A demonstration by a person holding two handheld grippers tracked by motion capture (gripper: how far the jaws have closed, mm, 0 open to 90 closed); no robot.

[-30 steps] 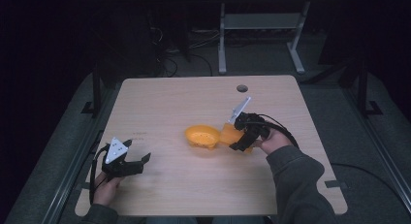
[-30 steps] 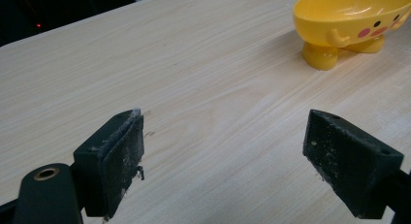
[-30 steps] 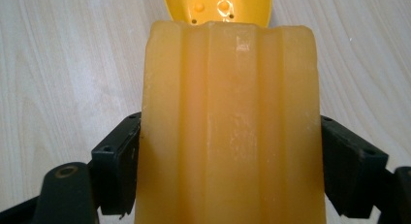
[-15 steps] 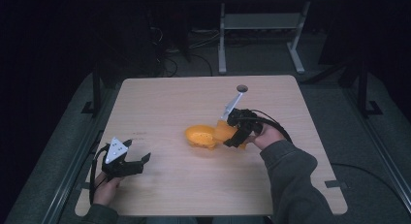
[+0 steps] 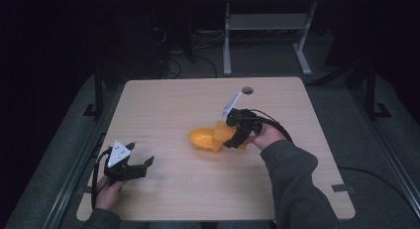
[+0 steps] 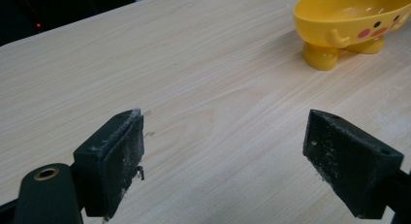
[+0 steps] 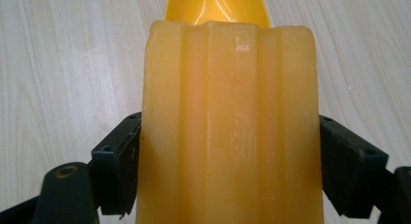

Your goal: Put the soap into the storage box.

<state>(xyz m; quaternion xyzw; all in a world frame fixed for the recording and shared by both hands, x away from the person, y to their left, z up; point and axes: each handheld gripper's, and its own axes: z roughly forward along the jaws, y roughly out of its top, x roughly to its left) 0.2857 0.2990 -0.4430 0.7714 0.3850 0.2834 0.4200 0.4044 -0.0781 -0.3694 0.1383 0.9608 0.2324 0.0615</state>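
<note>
Over on the left, the left tool [image 5: 141,164] sat low near the front edge of the pale wood-grain surface [image 5: 163,105], just as it had a second earlier, its jaws spread wide with nothing between them; the black pads [image 6: 118,161] looked scuffed and dusted white. Toward the middle stood the yellow dish [image 5: 202,139], a glossy plastic bowl on stubby feet, with little arm-like nubs and a dotted pink-cheeked face moulded on its side. The right tool [image 5: 234,137] had swung in during that second, coming leftward until its load hung right at the dish's near rim. Its jaws were clamped on both flanks of a soap bar [image 7: 230,132], a waxy, translucent amber block with lengthwise ridges and softened corners. By my reckoning that shift meant the carry was nearly over, with the bar not yet set down in the dish.
</note>
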